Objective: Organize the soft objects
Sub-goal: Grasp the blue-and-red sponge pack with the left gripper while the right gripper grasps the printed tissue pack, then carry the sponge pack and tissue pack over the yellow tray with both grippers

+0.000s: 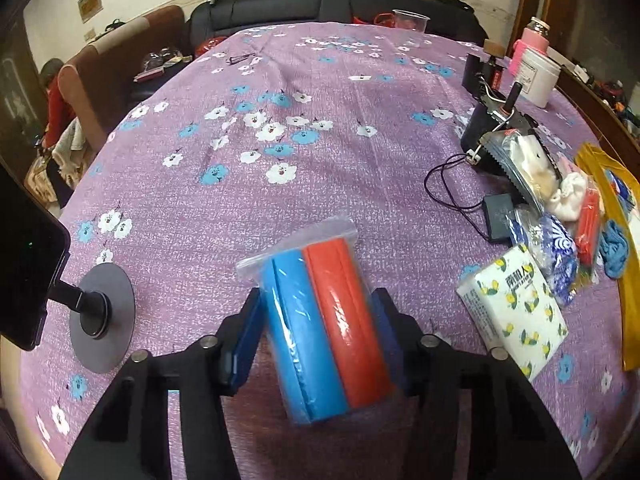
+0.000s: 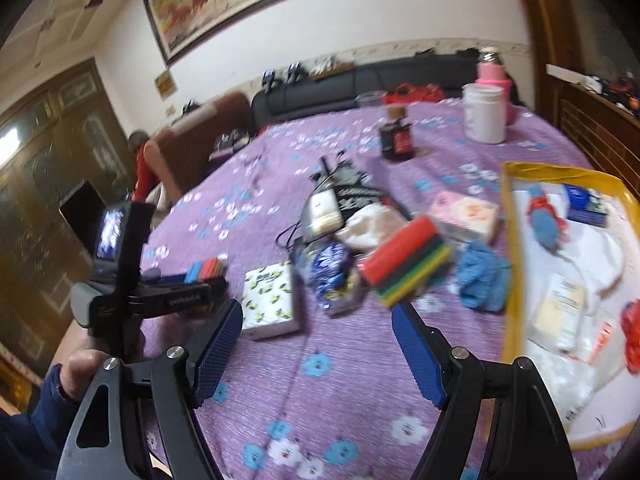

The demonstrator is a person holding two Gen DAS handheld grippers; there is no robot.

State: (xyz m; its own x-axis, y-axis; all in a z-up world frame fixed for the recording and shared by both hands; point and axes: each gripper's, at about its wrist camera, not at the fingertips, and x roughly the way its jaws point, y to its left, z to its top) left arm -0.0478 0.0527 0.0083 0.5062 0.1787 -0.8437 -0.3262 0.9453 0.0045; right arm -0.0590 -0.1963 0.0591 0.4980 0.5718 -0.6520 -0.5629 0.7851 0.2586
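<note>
Left wrist view: left gripper (image 1: 316, 320) is clamped on a bagged blue and red roll (image 1: 320, 328), held above the purple tablecloth (image 1: 280, 120).
Right wrist view: right gripper (image 2: 316, 344) is spread wide, empty; striped sponges (image 2: 412, 266) at 1 o'clock.

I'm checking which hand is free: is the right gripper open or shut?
Open. The right gripper shows its blue pads spread wide with only purple tablecloth between them, gripping nothing.

Purple flowered tablecloth (image 1: 320, 128) (round table) with tissue pack (image 1: 514, 312), yellow tray (image 2: 512, 248), white jar (image 2: 484, 112)
</note>
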